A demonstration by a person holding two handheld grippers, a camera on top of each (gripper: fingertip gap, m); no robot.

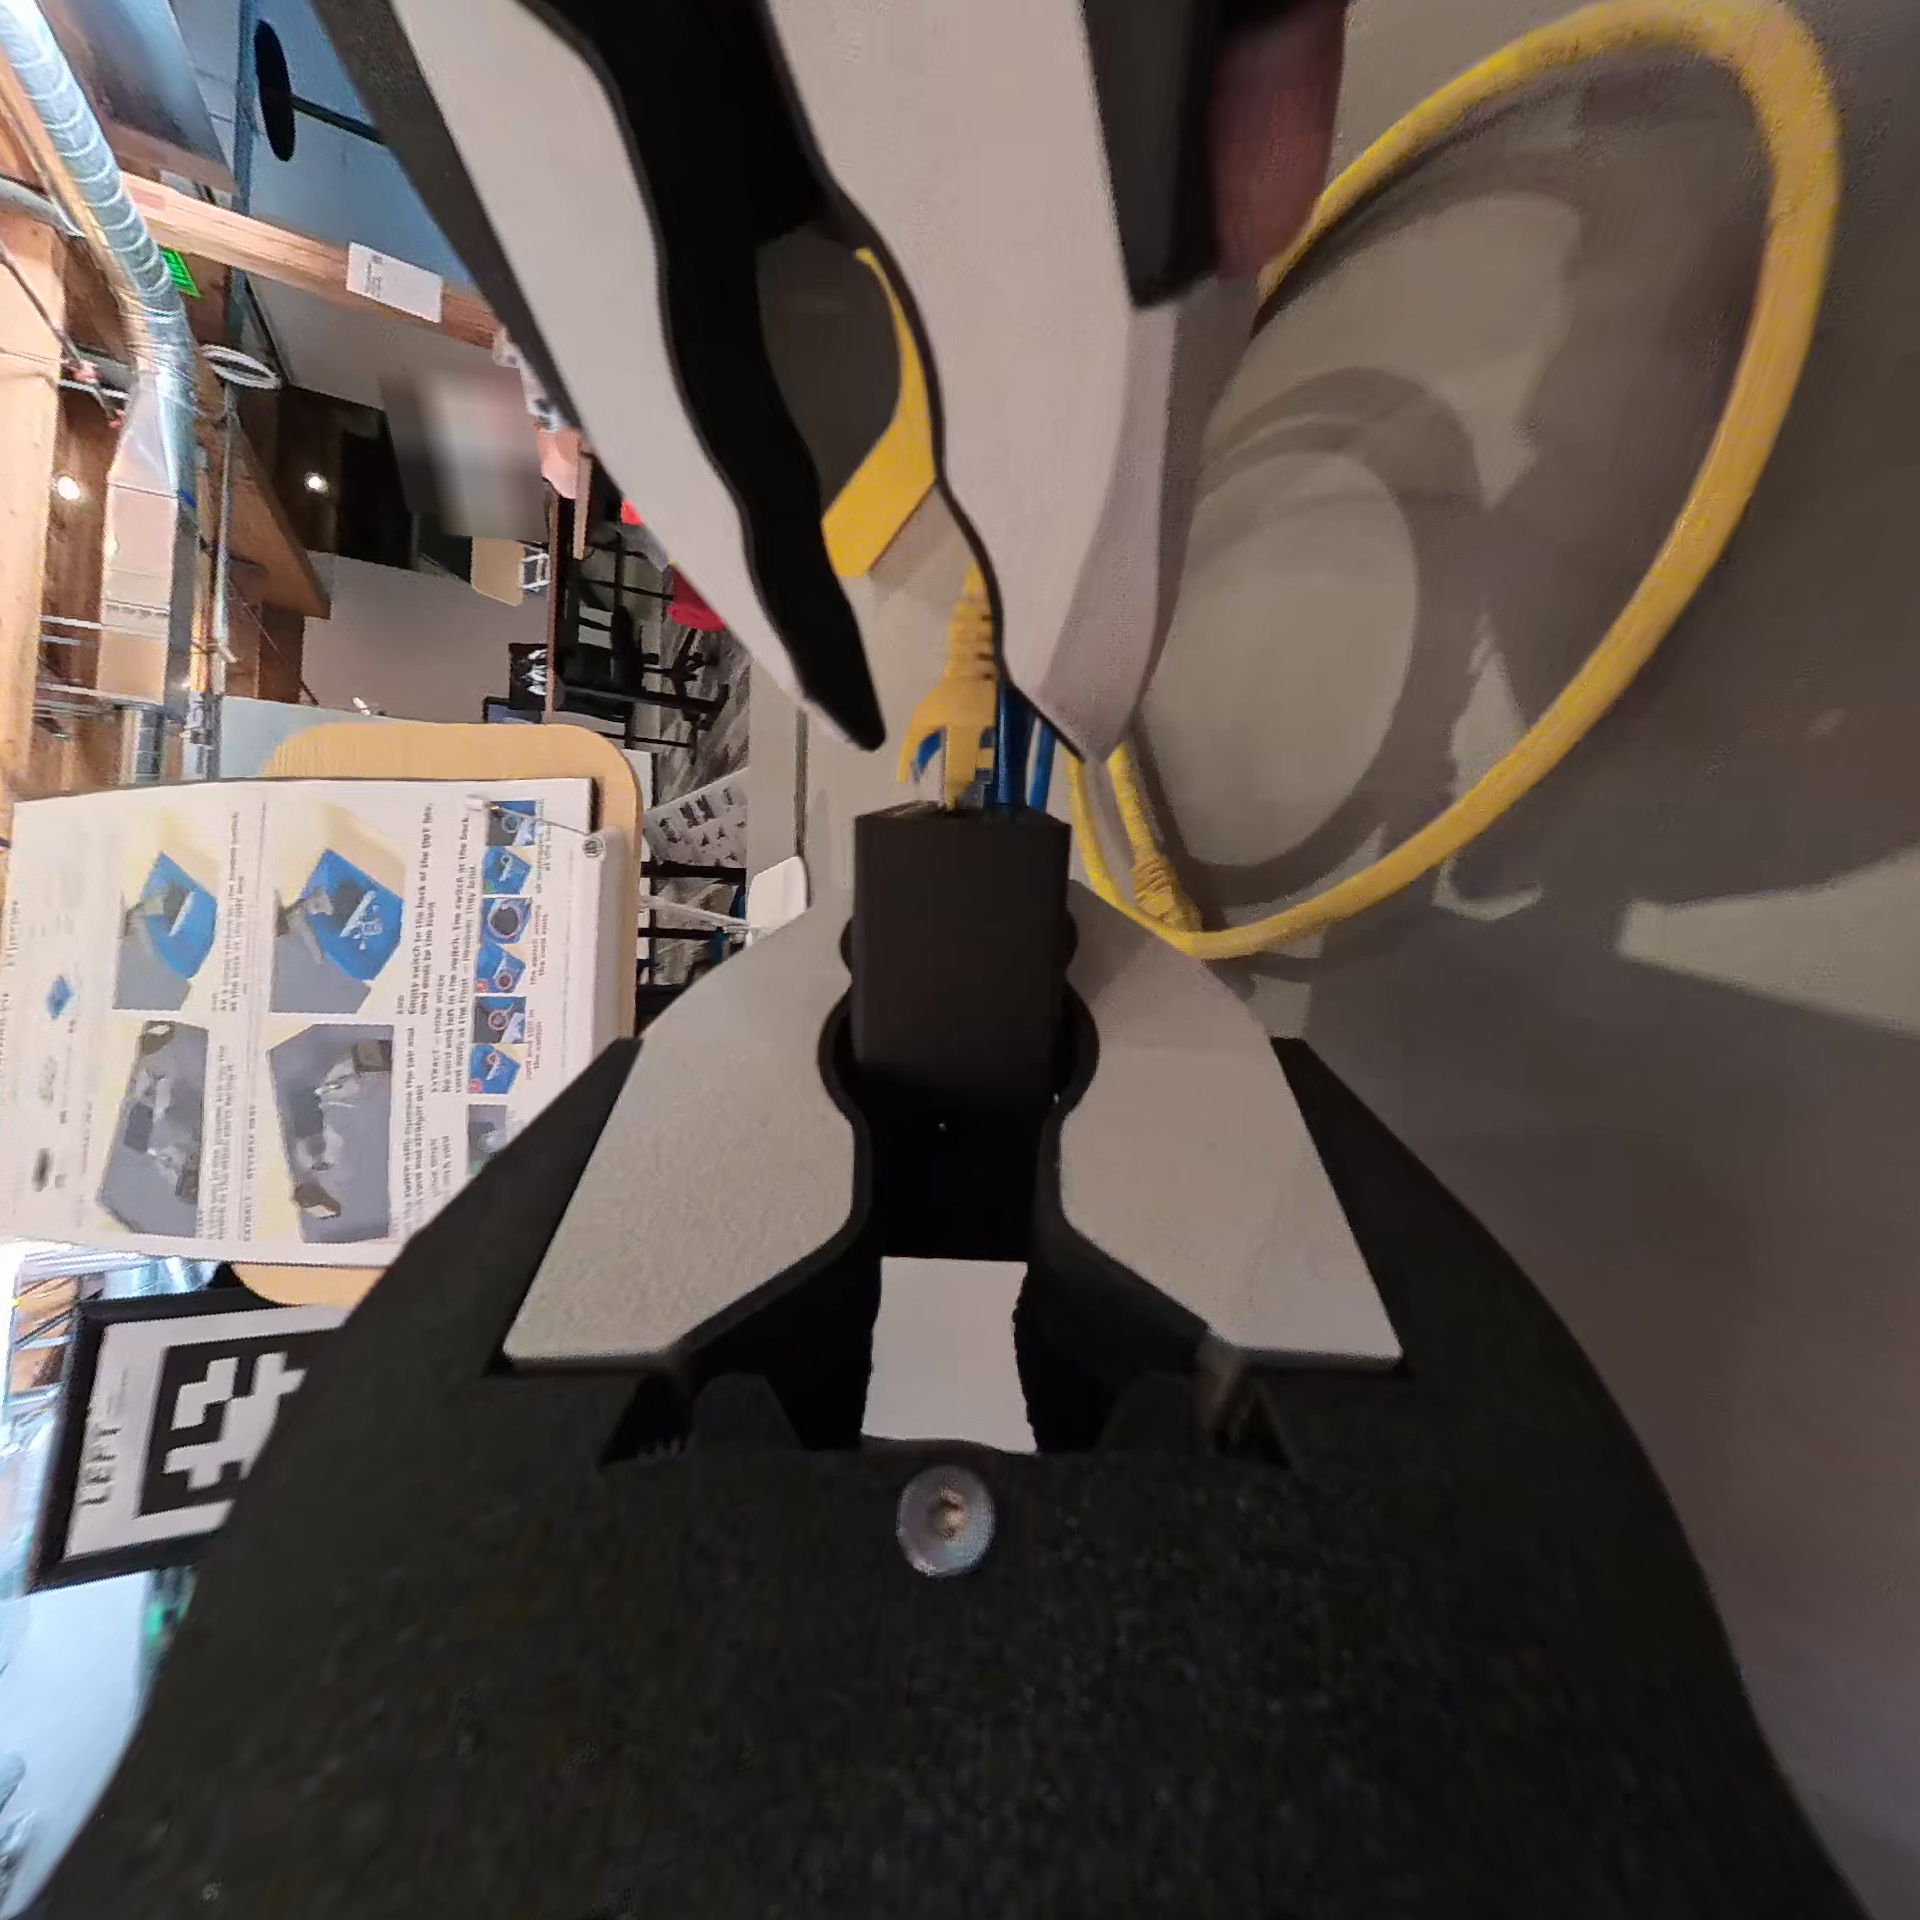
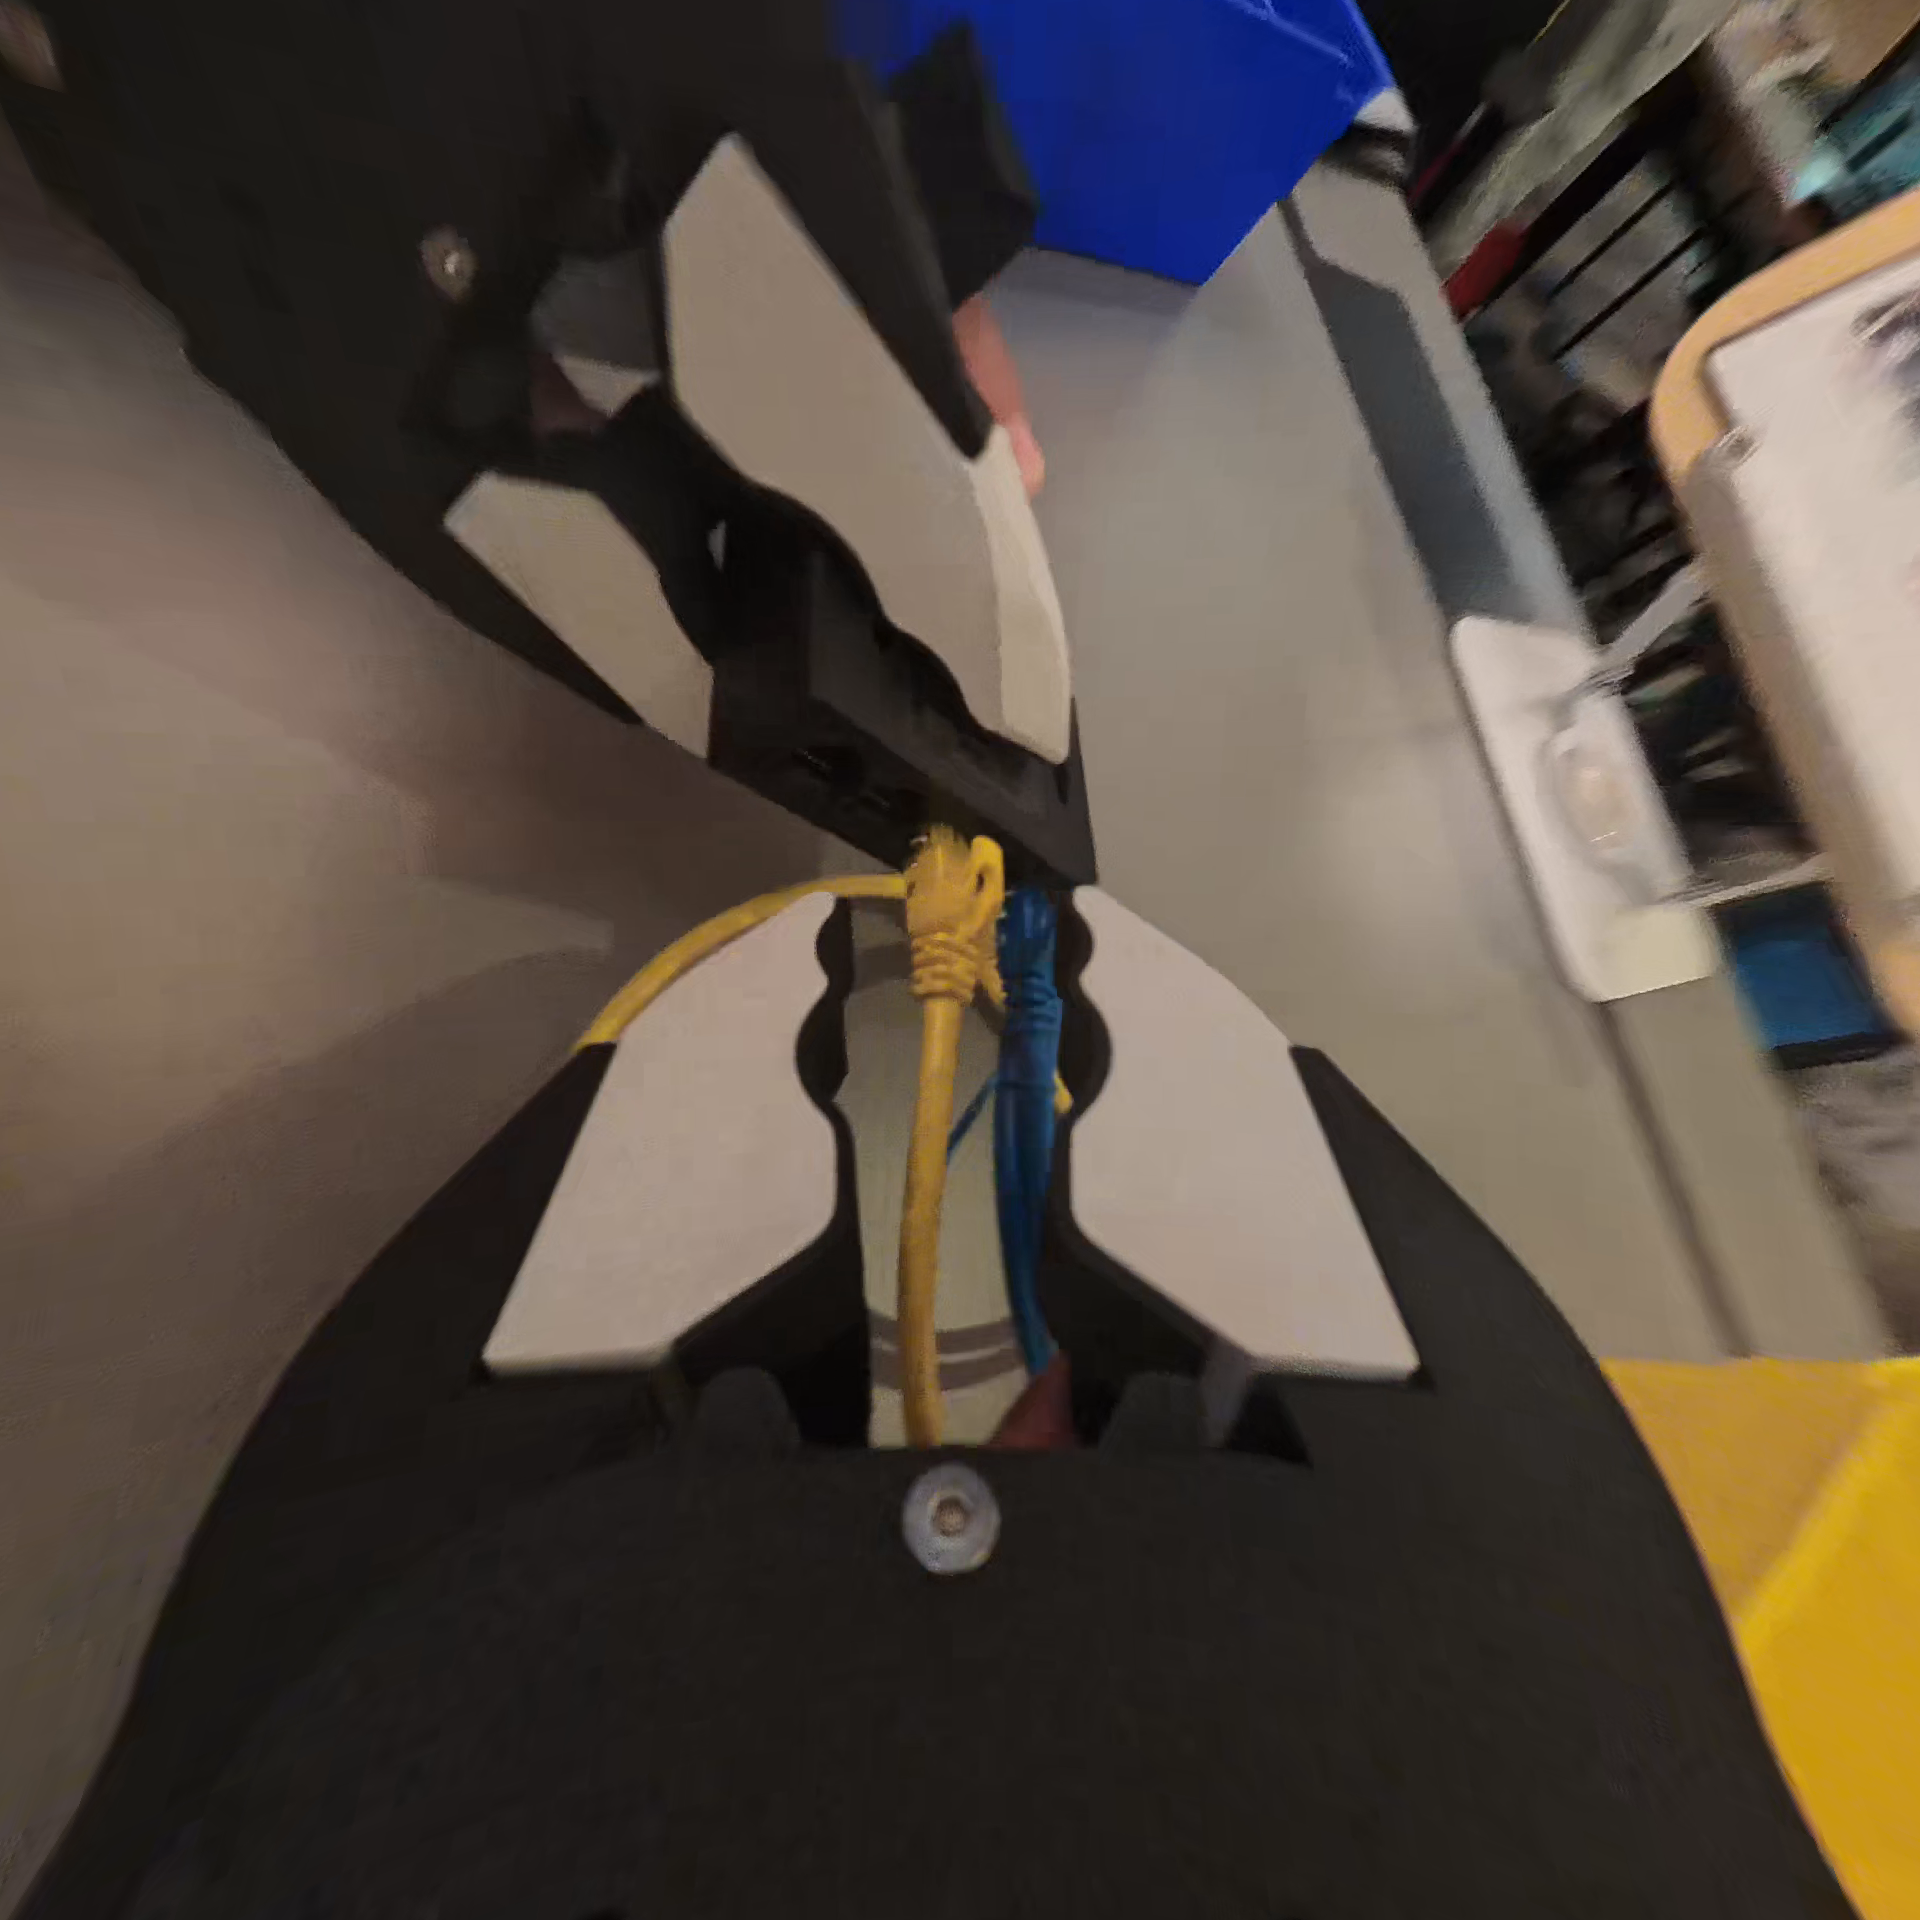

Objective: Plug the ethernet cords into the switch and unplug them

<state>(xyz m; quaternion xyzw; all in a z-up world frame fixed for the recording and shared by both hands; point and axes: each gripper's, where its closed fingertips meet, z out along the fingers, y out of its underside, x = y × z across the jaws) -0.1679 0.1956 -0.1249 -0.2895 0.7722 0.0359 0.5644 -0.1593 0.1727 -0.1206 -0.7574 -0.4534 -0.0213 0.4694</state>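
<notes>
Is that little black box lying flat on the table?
No, the left tool holds the black switch up between its fingers, clear of the grey table.

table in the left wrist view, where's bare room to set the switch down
Bare grey table lies right of the left gripper, below the yellow cord loop; inside the loop is bare too. It is crowded around the switch, where the right gripper, yellow and blue cords meet.

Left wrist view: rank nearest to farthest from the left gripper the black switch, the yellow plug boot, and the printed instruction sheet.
1. Small black box-shaped switch: clamped between the left gripper fingers.
2. Yellow ribbed plug boot: just beyond, at the switch's far face.
3. White printed instruction sheet: far off, left side.
</notes>
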